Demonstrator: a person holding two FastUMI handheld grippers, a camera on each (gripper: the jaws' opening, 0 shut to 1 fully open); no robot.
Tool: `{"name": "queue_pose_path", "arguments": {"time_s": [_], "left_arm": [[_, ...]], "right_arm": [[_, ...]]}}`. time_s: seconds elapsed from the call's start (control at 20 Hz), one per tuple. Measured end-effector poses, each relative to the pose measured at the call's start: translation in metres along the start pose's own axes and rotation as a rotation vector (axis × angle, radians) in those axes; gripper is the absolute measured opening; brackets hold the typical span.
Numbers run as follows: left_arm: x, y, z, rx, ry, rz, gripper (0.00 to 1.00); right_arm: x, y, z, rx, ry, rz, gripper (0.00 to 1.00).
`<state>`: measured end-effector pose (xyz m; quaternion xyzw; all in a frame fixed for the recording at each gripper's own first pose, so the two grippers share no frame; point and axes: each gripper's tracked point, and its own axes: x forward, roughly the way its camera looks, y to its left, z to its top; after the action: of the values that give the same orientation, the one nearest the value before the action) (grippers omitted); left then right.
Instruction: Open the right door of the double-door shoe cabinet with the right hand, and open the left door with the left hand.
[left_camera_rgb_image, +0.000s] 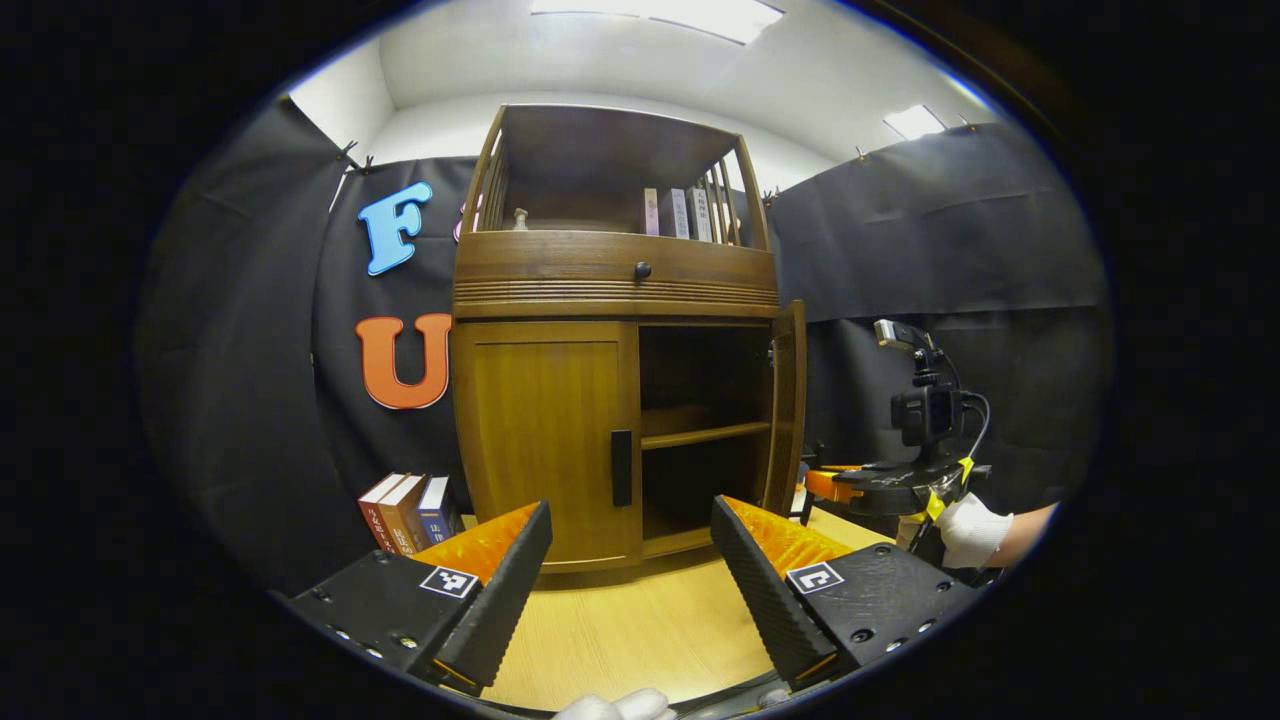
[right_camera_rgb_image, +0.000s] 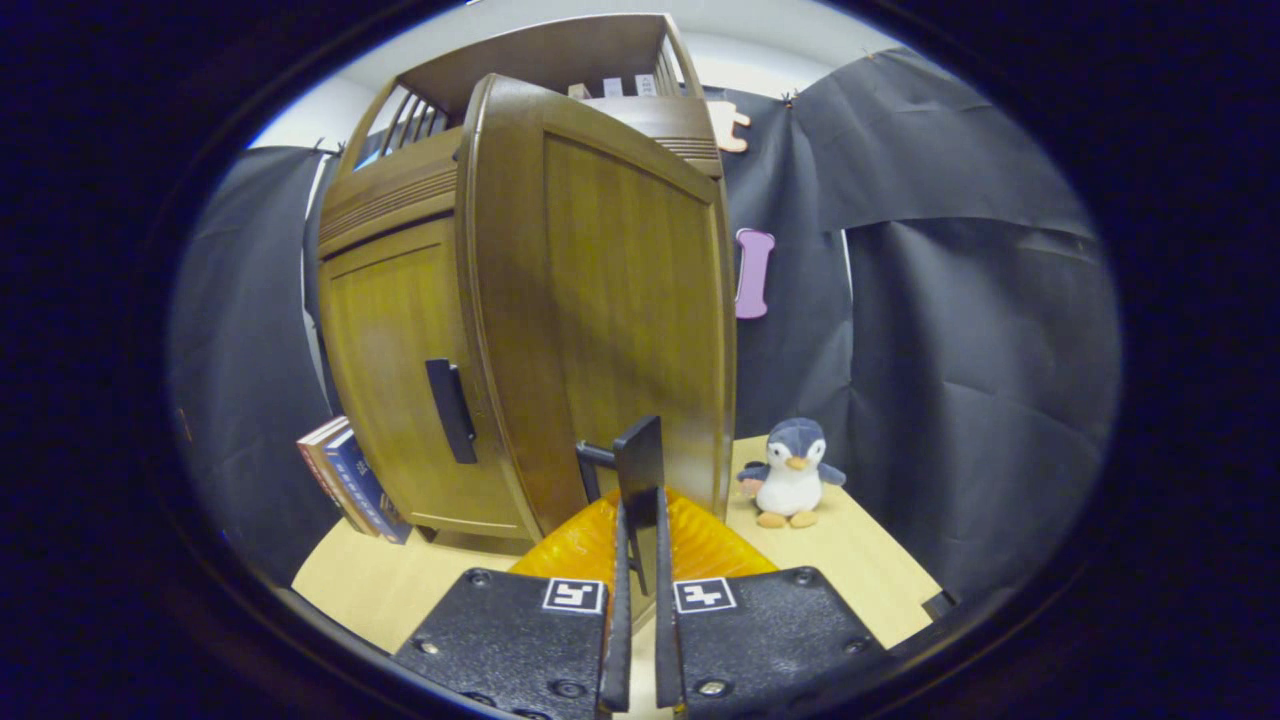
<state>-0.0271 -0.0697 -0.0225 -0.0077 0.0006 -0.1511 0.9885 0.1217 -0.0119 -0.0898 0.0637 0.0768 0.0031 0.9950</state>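
Your right gripper is clamping the brown wooden right door's black handle, door standing ajar; your left gripper is gaping before the shut left door; the right gripper view is showing a plush penguin.

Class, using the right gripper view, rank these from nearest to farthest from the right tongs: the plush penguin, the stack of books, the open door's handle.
1. Open door's handle: clamped between the right tongs, straight ahead.
2. Plush penguin: on the tabletop, to the right, past the door's edge.
3. Stack of books: far left, leaning beside the cabinet's closed left door.
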Motion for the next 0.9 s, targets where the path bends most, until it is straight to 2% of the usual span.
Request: {"name": "queue_pose_path", "arguments": {"time_s": [0.25, 0.6, 0.65, 0.7, 0.9], "left_arm": [[0.006, -0.011, -0.003, -0.002, 0.007, -0.027, 0.96], [0.014, -0.032, -0.006, 0.006, 0.011, -0.067, 0.96], [0.016, -0.035, -0.005, 0.01, 0.01, -0.065, 1.0], [0.017, -0.037, -0.005, 0.009, 0.01, -0.064, 0.96], [0.025, -0.05, -0.006, 0.003, 0.012, -0.053, 0.96]], "right_arm": [[-0.009, -0.025, 0.001, 0.044, 0.009, -0.039, 0.1], [-0.014, -0.049, 0.003, 0.033, 0.032, -0.021, 0.06], [-0.014, -0.053, 0.002, 0.042, 0.036, -0.014, 0.06], [-0.014, -0.057, 0.003, 0.046, 0.039, -0.011, 0.05], [-0.013, -0.086, 0.005, 0.033, 0.05, 0.005, 0.05]]}}
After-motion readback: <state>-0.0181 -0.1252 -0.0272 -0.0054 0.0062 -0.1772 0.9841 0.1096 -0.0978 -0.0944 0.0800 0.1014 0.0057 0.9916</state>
